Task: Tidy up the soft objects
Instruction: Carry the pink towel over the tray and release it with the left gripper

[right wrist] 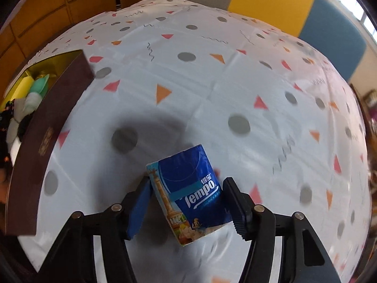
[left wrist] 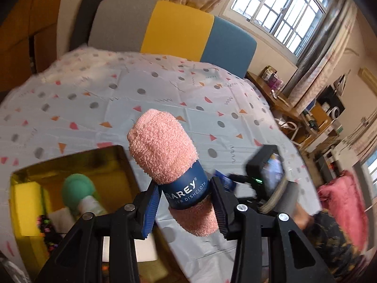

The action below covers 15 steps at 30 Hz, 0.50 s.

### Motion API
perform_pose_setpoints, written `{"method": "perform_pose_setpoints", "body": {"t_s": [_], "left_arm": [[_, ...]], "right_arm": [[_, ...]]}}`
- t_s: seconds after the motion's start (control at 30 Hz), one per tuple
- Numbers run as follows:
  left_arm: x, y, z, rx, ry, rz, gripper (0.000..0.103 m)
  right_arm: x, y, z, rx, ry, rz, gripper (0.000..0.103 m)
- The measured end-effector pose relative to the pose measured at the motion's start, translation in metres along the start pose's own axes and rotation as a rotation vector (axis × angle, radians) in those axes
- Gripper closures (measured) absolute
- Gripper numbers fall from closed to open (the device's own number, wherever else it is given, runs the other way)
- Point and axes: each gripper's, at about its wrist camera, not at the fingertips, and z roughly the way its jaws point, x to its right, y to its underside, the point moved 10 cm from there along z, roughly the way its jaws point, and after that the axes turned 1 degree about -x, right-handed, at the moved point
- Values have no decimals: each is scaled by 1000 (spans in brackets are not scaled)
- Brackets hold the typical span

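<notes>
Gold-lined box [left wrist: 70,162], on the patterned tablecloth [left wrist: 165,87]: yellow sponge [left wrist: 26,202], green roll [left wrist: 77,193]. Left gripper [left wrist: 186,202] clamps the pink rolled dishcloth [left wrist: 162,148], navy band, above table. Right gripper [right wrist: 186,202] grips blue tissue pack [right wrist: 190,193], tilted.

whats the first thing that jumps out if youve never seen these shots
A rolled pink dishcloth with a navy band stands clamped in the left claw above the patterned tablecloth. A blue tissue pack sits tilted between the right claw's pads. The gold-lined box lies at left.
</notes>
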Motion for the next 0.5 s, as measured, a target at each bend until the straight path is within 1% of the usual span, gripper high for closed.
{"method": "perform_pose_setpoints", "body": {"t_s": [0.07,0.23,0.33,0.43,0.5], "left_arm": [[-3,6,-8,25,-33,28,61],[-7,24,-27,79,-100,88,61],[-7,35,-39,112,-133,121,61],[-7,46,-50,135,-149,133,61],[-7,53,-57,153,-166,142,61]], "right_arm": [[-2,17,-13,17,15,33,41],[-7,57,-38,55,12,121,41],[-11,82,-37,35,-10,147,41],[-7,92,-38,74,17,156,41],[1,95,-39,95,47,200,41]]}}
